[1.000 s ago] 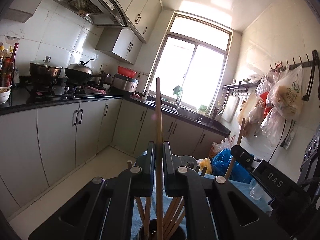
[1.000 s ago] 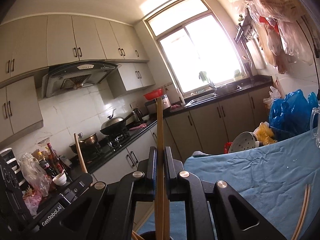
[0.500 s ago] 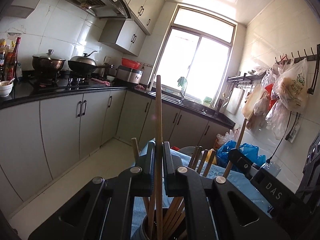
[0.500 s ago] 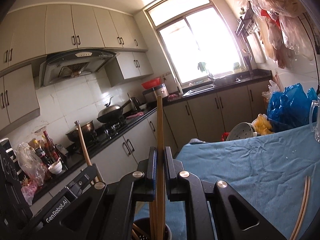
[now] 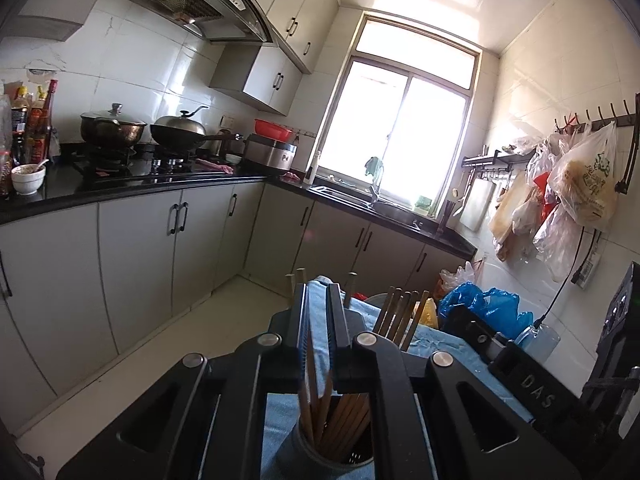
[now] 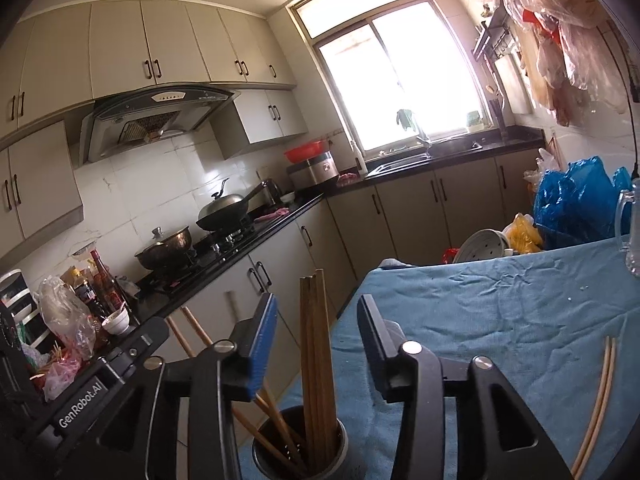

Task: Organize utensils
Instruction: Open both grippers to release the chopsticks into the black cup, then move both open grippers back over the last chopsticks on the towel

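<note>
A dark metal holder (image 6: pixel 300 454) full of brown chopsticks (image 6: pixel 316 360) stands at the near edge of the blue-clothed table (image 6: pixel 500 312). My right gripper (image 6: pixel 317 300) is open and its jaws are still opening, one on each side of the upright chopsticks without touching them. The left wrist view shows the same holder (image 5: pixel 320 452) below my left gripper (image 5: pixel 318 292). Its jaws are just opening to a narrow gap, and thin chopsticks (image 5: pixel 400 312) stand loose behind and below it. Two pale chopsticks (image 6: pixel 600 392) lie on the cloth at the right.
A glass mug (image 6: pixel 630 232) stands at the table's far right edge, with blue plastic bags (image 6: pixel 572 200) behind it. Grey cabinets and a black counter (image 5: pixel 160 180) with a pot and a wok run along the left. Bags hang on wall hooks (image 5: pixel 584 184).
The chopstick that stood up between each pair of jaws has dropped into the holder. The right jaws have swung wide apart, and the left jaws have parted slightly.
</note>
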{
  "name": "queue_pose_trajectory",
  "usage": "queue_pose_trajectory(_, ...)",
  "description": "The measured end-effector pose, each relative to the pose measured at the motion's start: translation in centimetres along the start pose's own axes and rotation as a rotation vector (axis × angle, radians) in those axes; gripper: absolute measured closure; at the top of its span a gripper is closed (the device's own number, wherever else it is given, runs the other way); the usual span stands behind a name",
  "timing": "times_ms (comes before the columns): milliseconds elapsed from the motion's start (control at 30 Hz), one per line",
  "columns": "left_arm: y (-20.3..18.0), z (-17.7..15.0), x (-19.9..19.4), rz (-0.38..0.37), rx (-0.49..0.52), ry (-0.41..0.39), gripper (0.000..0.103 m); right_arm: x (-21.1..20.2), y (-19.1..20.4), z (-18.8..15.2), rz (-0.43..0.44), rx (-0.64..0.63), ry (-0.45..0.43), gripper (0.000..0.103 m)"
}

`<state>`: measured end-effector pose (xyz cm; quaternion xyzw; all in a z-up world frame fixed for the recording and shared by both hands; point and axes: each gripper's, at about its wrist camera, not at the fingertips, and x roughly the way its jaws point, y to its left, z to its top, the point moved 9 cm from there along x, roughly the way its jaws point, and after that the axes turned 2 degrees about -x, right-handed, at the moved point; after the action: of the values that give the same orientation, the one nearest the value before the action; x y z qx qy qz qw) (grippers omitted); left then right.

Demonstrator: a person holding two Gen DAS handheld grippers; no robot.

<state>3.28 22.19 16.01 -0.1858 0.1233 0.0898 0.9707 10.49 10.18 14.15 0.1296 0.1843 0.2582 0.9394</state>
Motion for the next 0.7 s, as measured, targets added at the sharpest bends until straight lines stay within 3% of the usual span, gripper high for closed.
queue_pose_trajectory(100, 0.6, 0.2, -1.8, 0.023, -0.015, -0.012, 0.079, -1.6, -0.4, 0.1, -0.015, 0.005, -0.008, 0.044)
queue_pose_trajectory(200, 0.9, 0.2, -3.6, 0.038, -0.017, -0.02, 0.075, -3.5, -1.2, -0.2, -0.052, 0.006, -0.009, 0.039)
queue_pose_trajectory(333, 0.2, -0.7, -5.8, 0.056, 0.014, -0.011, 0.064, -5.9, -3.3, -1.8, -0.108, 0.034, 0.024, 0.035)
queue_pose_trajectory(433, -1.2, -1.8, -7.4, 0.062, 0.066, -0.007, 0.056, -7.9, -5.2, -3.5, -0.154, 0.074, 0.053, 0.035)
queue_pose_trajectory(500, -2.7, -2.8, -8.3, 0.057, 0.116, 0.004, 0.042, -9.4, -6.7, -4.5, -0.189, 0.099, 0.07, 0.035)
queue_pose_trajectory(600, -4.9, -4.3, -9.1, 0.042, 0.188, 0.03, 0.034, -11.4, -8.8, -5.8, -0.241, 0.129, 0.095, 0.035)
queue_pose_trajectory(700, -7.0, -6.1, -9.4, 0.024, 0.268, 0.079, 0.032, -13.7, -11.2, -7.2, -0.304, 0.157, 0.116, 0.035)
